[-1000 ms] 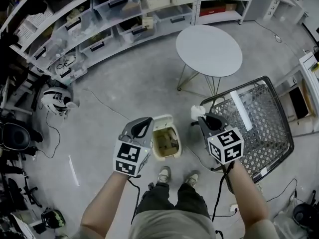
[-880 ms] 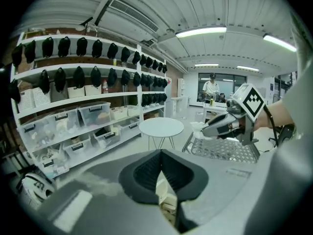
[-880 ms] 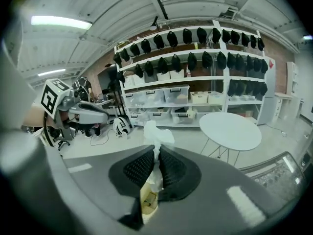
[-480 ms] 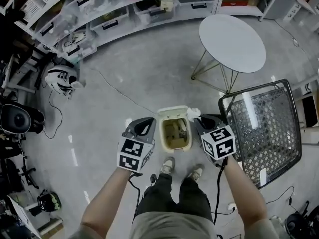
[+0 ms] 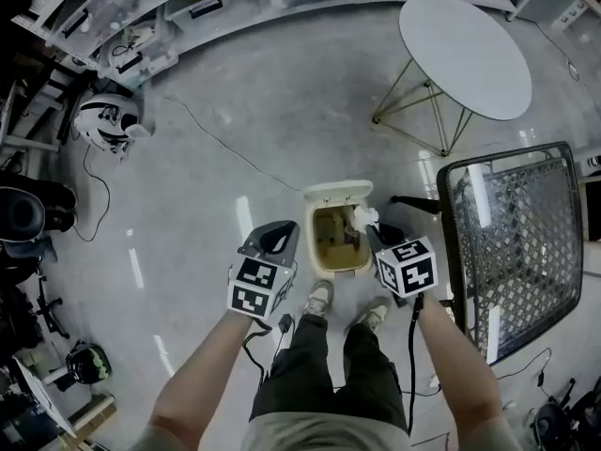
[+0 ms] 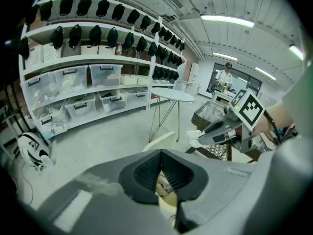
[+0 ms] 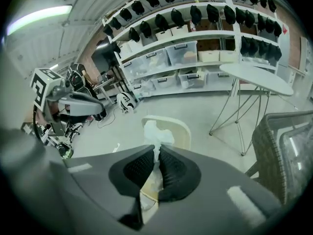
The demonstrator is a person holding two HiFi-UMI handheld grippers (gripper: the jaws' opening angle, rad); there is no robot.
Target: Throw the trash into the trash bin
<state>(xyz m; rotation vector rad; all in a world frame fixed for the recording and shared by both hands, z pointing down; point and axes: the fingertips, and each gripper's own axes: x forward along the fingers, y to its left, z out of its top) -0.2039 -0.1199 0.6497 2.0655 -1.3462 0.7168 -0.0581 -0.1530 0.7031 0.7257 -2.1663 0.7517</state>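
A cream trash bin (image 5: 335, 239) stands on the floor with its lid (image 5: 336, 193) swung open, some rubbish inside. My right gripper (image 5: 372, 230) is shut on a crumpled white tissue (image 5: 364, 218), which hangs over the bin's right rim. In the right gripper view the tissue (image 7: 155, 132) sticks up from between the closed jaws of that gripper (image 7: 156, 150), with the lid (image 7: 175, 129) just behind. My left gripper (image 5: 279, 241) hovers beside the bin's left side, jaws together and empty. The left gripper view shows the bin lid (image 6: 161, 142) and the tissue (image 6: 194, 138) ahead of the left gripper (image 6: 159, 153).
A round white table (image 5: 465, 53) on thin legs stands beyond the bin. A wire mesh cart (image 5: 521, 242) is close on the right. Shelves with plastic boxes (image 5: 122, 28) line the far side; a helmet (image 5: 105, 120) and cables lie on the floor. The person's shoes (image 5: 319, 299) are below the bin.
Both grippers have dropped down toward the bin and closed in on either side of it. The tissue, earlier right of the bin, now hangs over its right rim.
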